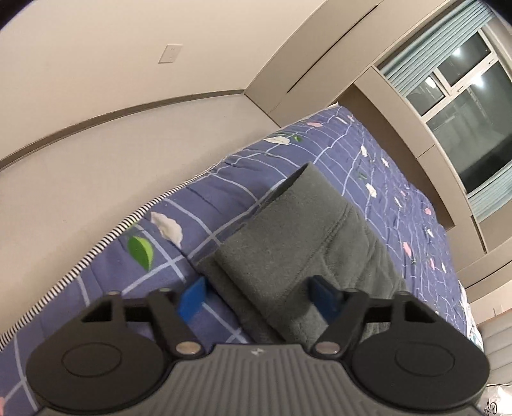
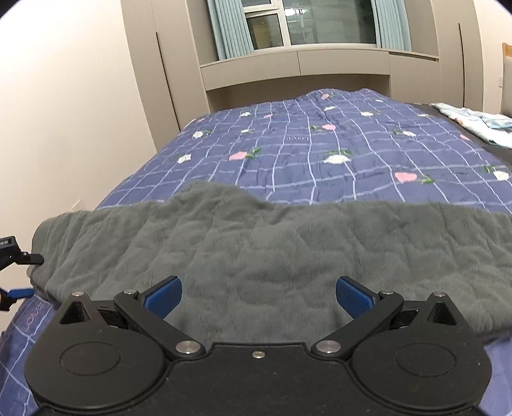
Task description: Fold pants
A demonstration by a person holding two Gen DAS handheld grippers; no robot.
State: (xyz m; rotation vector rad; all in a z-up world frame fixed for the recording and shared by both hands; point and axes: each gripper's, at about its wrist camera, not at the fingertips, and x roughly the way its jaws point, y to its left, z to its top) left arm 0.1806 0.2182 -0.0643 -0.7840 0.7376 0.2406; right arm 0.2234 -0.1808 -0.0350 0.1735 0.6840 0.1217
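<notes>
- My left gripper (image 1: pixel 259 296) was partly open, with the cuff end of the grey fleece pants (image 1: pixel 297 243) lying between its two blue pads (image 1: pixel 192 299). The pads stood apart from the cloth edges as far as I could see, so I was not pinching it; the right-hand pad sat against or just over the fabric, and I could not tell which.
- My right gripper (image 2: pixel 257 296) was spread wide and held nothing. Its two blue ribbed pads (image 2: pixel 355 299) hovered over the near edge of the pants (image 2: pixel 256 256), with fabric showing in the gap between them.
- The pants lay flat across the near part of the bed, a single long band of dark grey plush with a soft, wrinkled nap. In the left wrist view the leg end showed a stitched seam and a rounded cuff opening.
- In the right wrist view, my left gripper (image 2: pixel 22 275) showed at the left edge, at the end of the pants.
- The quilt (image 2: pixel 320 153) under them was blue-violet cotton with a pale grid and small pink and white flowers with green leaves; its edge had black-and-white striped piping (image 1: pixel 96 249).
- One light-patterned folded cloth (image 2: pixel 473 121) lay at the far right of the bed.
- One window (image 2: pixel 307 25) with two teal curtains sat behind the bed, framed by beige cabinets (image 2: pixel 320 64).
</notes>
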